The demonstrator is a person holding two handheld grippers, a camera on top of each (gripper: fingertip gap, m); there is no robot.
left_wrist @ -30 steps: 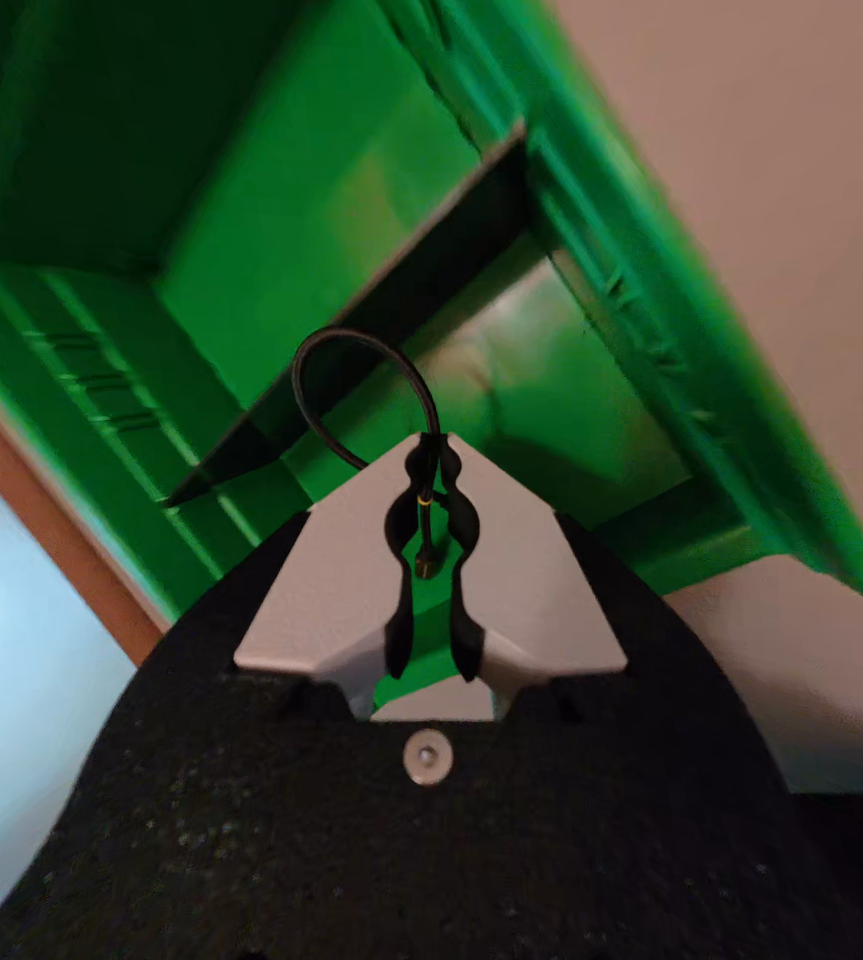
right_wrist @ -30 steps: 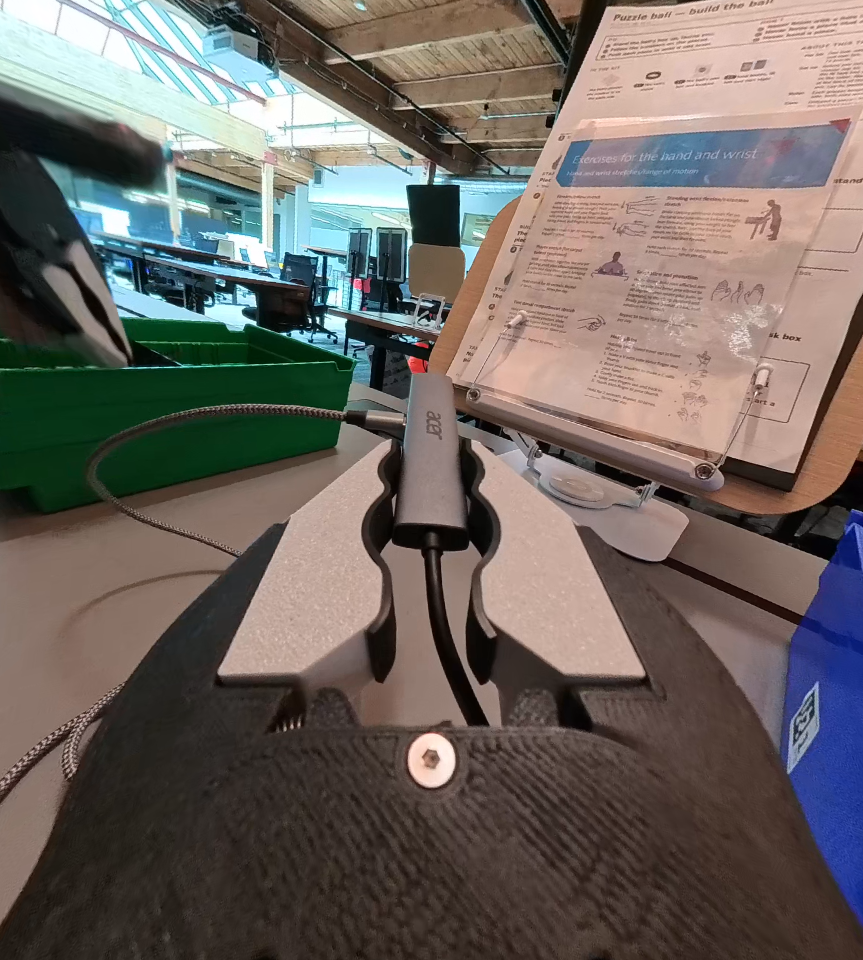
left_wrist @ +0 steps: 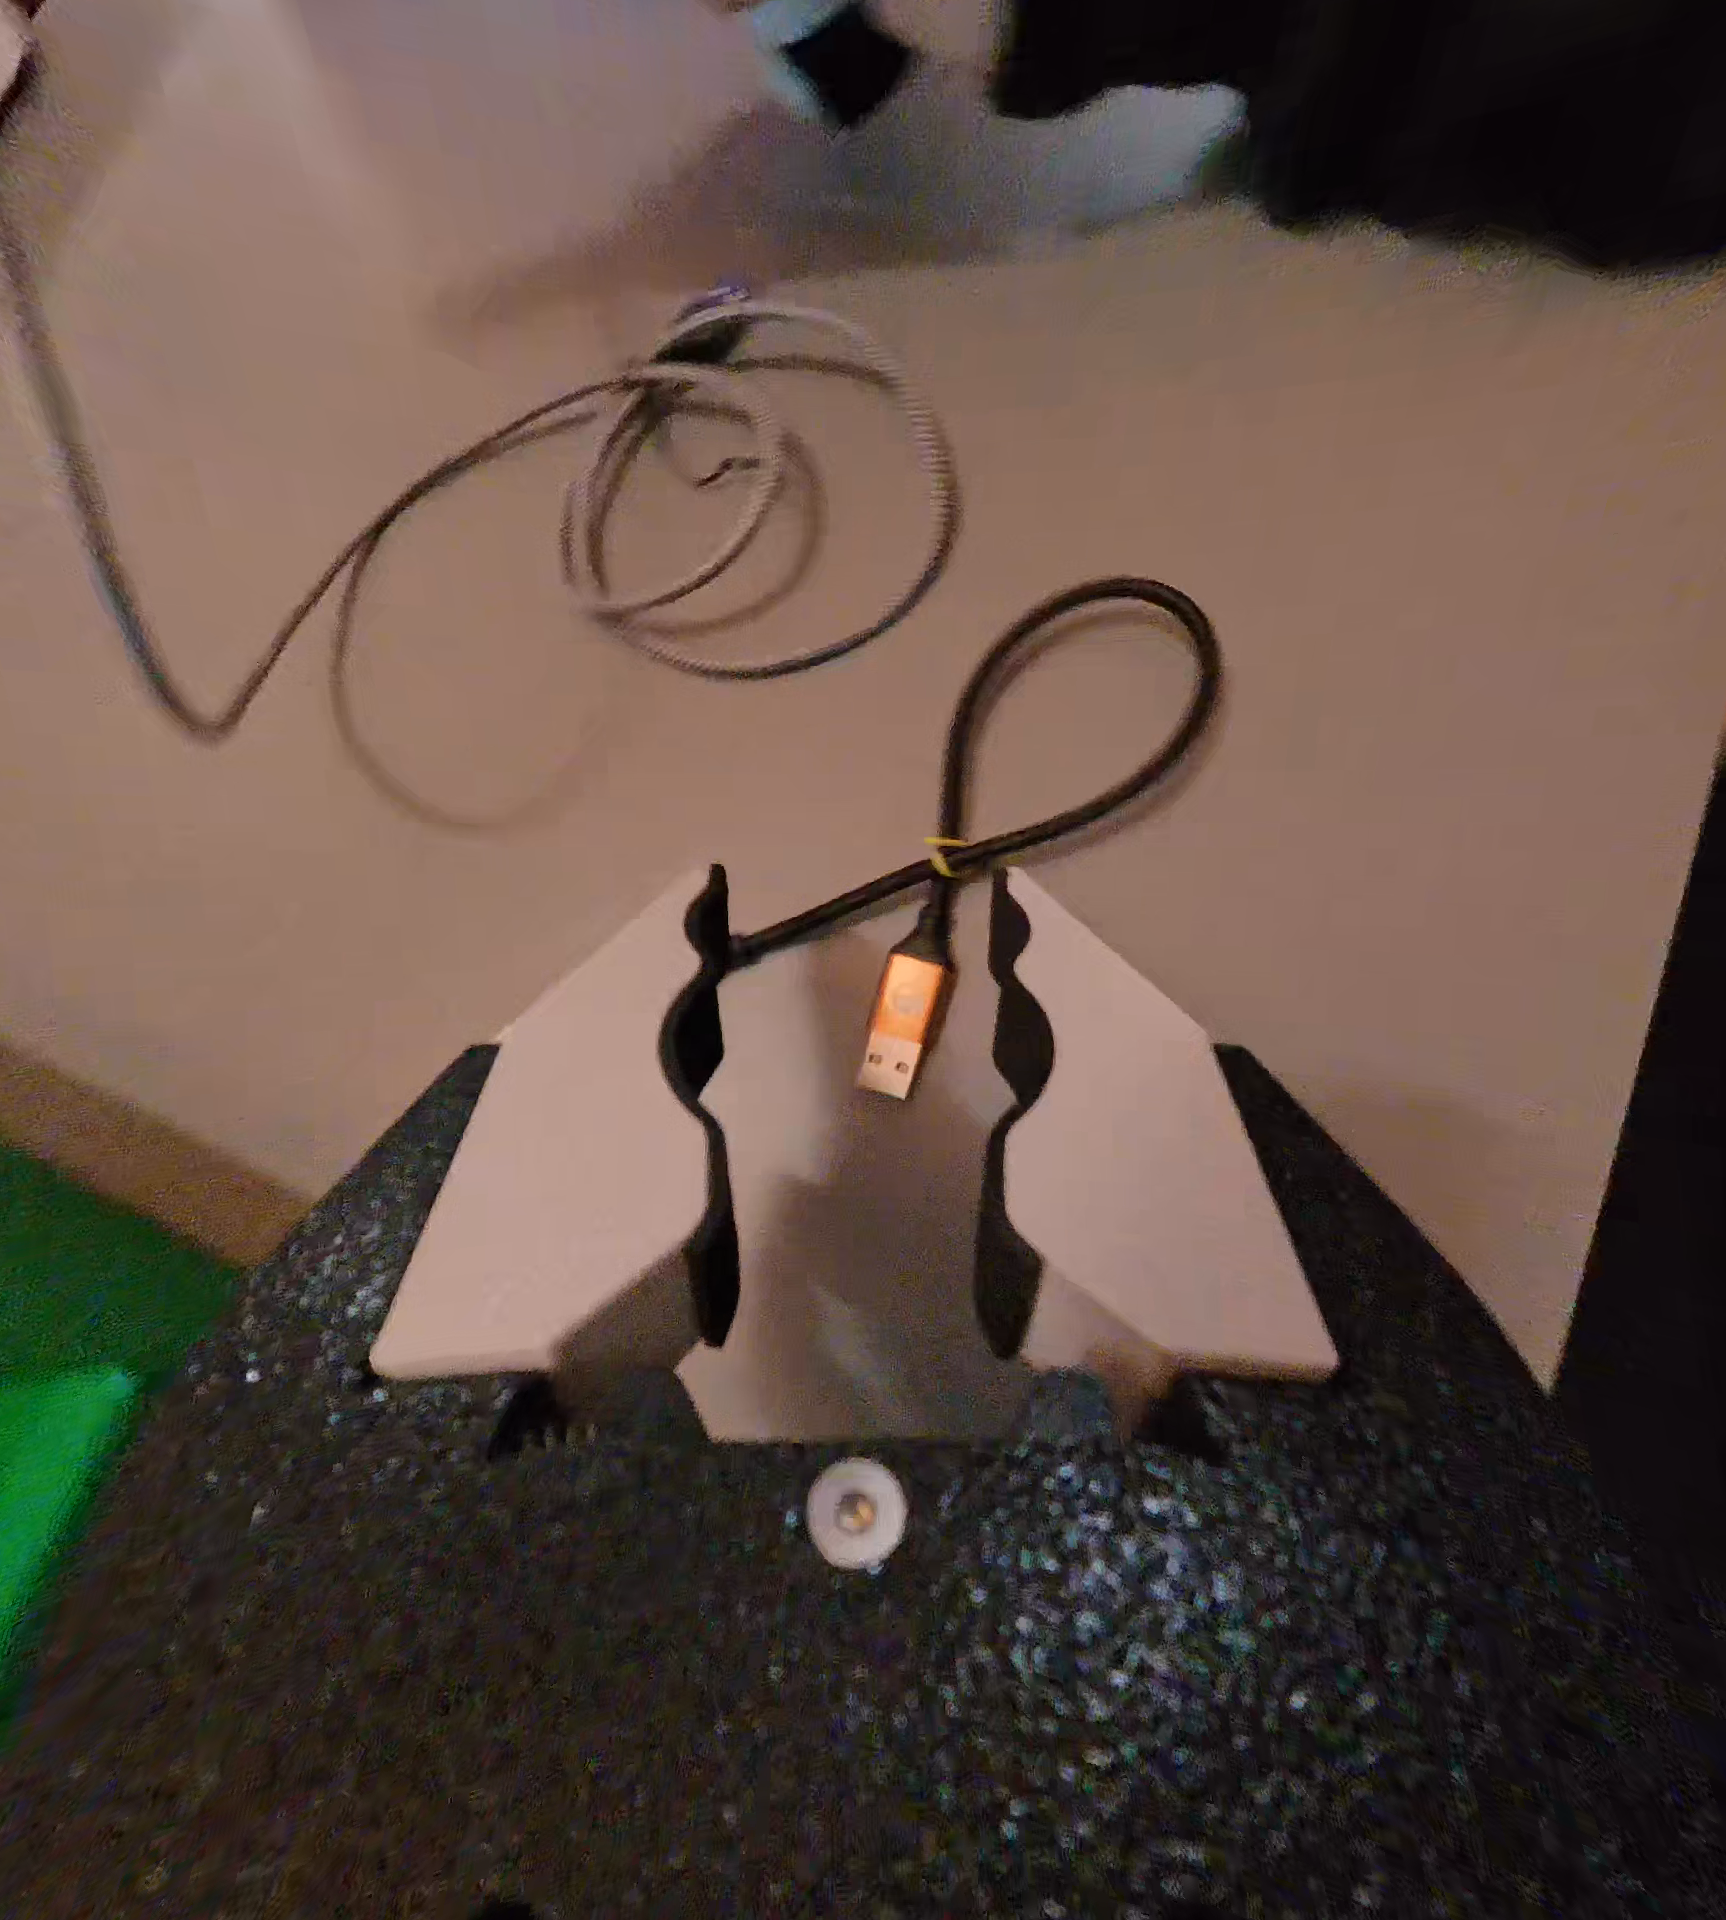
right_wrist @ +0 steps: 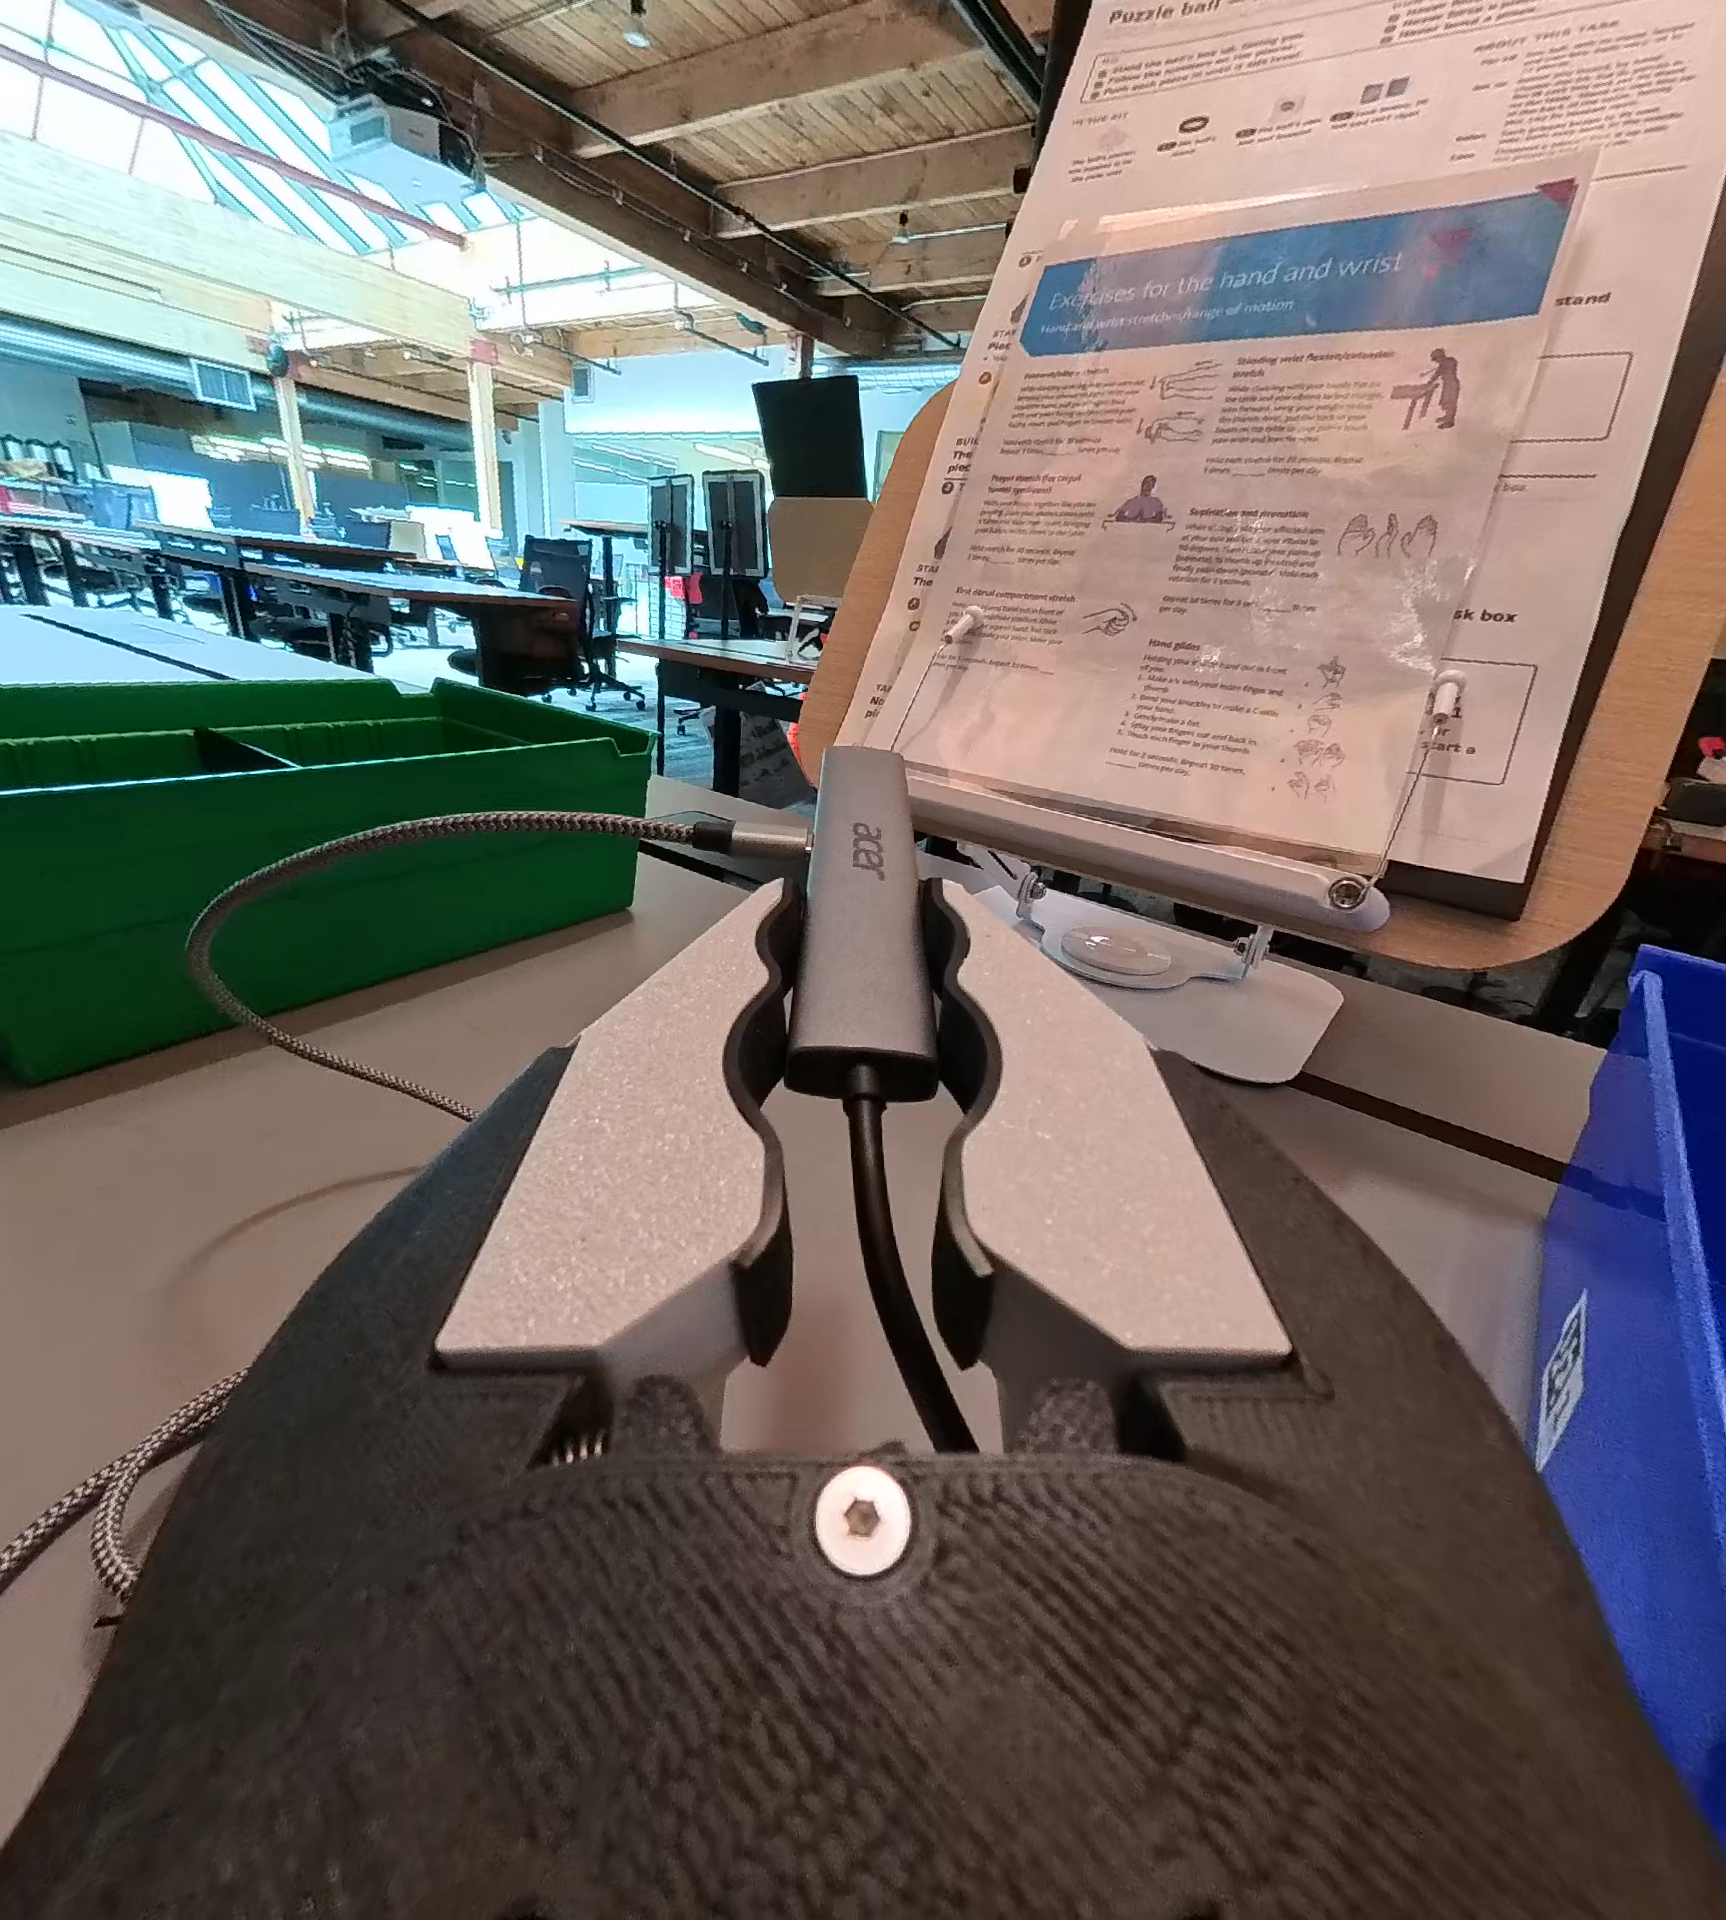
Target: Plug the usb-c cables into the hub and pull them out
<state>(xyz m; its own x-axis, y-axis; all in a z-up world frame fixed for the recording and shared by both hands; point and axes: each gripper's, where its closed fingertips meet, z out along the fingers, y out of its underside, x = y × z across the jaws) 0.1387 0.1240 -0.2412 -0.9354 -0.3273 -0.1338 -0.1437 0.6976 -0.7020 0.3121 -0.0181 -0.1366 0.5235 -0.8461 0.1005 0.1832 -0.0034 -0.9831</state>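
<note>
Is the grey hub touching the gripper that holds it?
Touching. The right wrist view shows the right gripper with both jaws pressed against the sides of the grey hub.

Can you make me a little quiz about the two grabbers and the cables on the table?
1. True or false: the right gripper is shut on the grey hub.
2. What colour is the metal plug lying between the fingers of the left gripper?
3. Which cable is plugged into the hub's side: A) the braided cable, B) the short black cable?

Key: 1 true. 2 orange. 3 A.
</note>
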